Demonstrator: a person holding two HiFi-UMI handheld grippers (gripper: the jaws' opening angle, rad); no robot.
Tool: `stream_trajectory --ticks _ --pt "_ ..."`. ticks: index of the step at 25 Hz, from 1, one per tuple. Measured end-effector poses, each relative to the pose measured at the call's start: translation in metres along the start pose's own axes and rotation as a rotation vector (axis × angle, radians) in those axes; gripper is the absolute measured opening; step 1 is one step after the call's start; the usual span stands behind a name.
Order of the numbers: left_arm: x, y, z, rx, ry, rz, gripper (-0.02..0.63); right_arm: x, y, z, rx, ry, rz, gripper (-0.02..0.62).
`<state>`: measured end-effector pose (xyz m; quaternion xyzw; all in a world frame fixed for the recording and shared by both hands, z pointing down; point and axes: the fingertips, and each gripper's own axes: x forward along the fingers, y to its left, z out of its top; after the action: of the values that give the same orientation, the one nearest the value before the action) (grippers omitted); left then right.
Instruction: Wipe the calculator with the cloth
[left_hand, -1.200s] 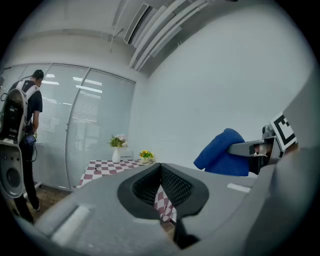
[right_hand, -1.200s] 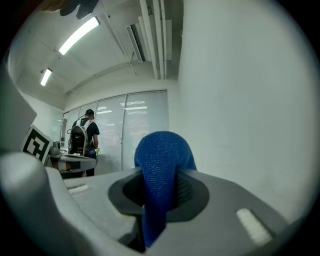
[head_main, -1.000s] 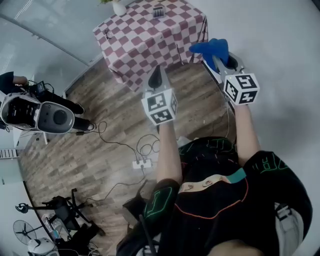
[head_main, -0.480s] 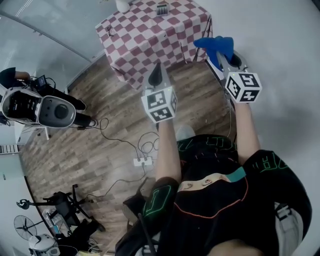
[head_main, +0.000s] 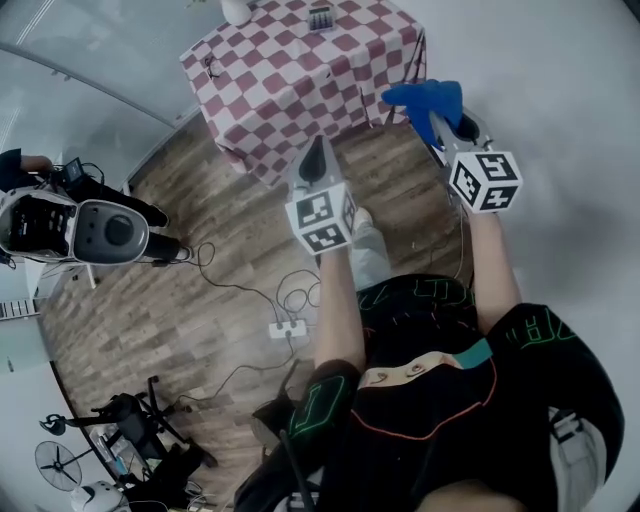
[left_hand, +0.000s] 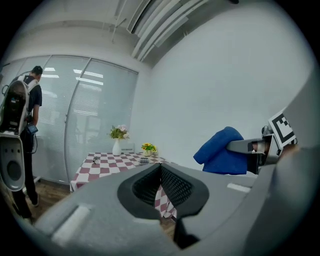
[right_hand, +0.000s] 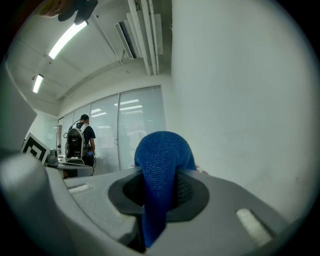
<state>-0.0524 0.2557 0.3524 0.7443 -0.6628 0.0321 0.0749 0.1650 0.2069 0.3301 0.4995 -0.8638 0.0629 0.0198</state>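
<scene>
The calculator (head_main: 320, 18) is a small dark slab lying at the far side of a table with a red-and-white checked cloth (head_main: 300, 80); it also appears in the left gripper view, calculator (left_hand: 144, 160). My right gripper (head_main: 437, 122) is shut on a blue cloth (head_main: 425, 97), held in the air to the right of the table. The cloth (right_hand: 161, 167) bulges up between the pads of this gripper (right_hand: 160, 187). My left gripper (head_main: 317, 158) is shut and empty, pointing at the table's near edge from short of it. Its tips (left_hand: 161, 167) meet.
A white vase with flowers (left_hand: 117, 142) and a small yellow posy (left_hand: 148, 148) stand on the table, with glasses (head_main: 210, 68) near its left edge. Cables and a power strip (head_main: 285, 328) lie on the wooden floor. A person with backpack gear (head_main: 80, 230) stands left.
A pale trouser leg has swung forward under the left gripper. Both grippers keep their pose, the right still holding the blue cloth.
</scene>
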Motion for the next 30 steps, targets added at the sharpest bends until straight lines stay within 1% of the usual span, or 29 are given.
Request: stream_trajectory --ticks 2,4,6,11,15,20,25,30 --pt "0.017 -0.004 -0.011 -0.024 0.024 -0.024 0.011 0.008 -0.014 -0.008 0.001 0.033 -0.031 0.068" --pt "0.040 0.001 -0.017 -0.036 0.041 -0.034 0.011 0.026 -0.026 -0.012 0.005 0.047 -0.053 0.067" --pt "0.067 0.012 -0.021 -0.046 0.055 -0.037 0.011 0.054 -0.033 -0.017 0.008 0.062 -0.061 0.069" --pt "0.124 0.035 -0.038 -0.083 0.122 -0.053 0.011 0.111 -0.042 -0.032 0.009 0.137 -0.070 0.069" --pt "0.165 0.058 -0.039 -0.112 0.133 -0.051 0.011 0.156 -0.048 -0.033 -0.004 0.166 -0.074 0.069" --pt "0.206 0.090 -0.037 -0.141 0.140 -0.039 0.011 0.207 -0.058 -0.023 -0.028 0.177 -0.094 0.069" --pt "0.241 0.128 -0.027 -0.179 0.125 -0.015 0.011 0.260 -0.053 -0.010 -0.049 0.179 -0.087 0.069" --pt "0.267 0.138 -0.028 -0.201 0.117 -0.022 0.011 0.290 -0.052 -0.012 -0.047 0.207 -0.080 0.069"
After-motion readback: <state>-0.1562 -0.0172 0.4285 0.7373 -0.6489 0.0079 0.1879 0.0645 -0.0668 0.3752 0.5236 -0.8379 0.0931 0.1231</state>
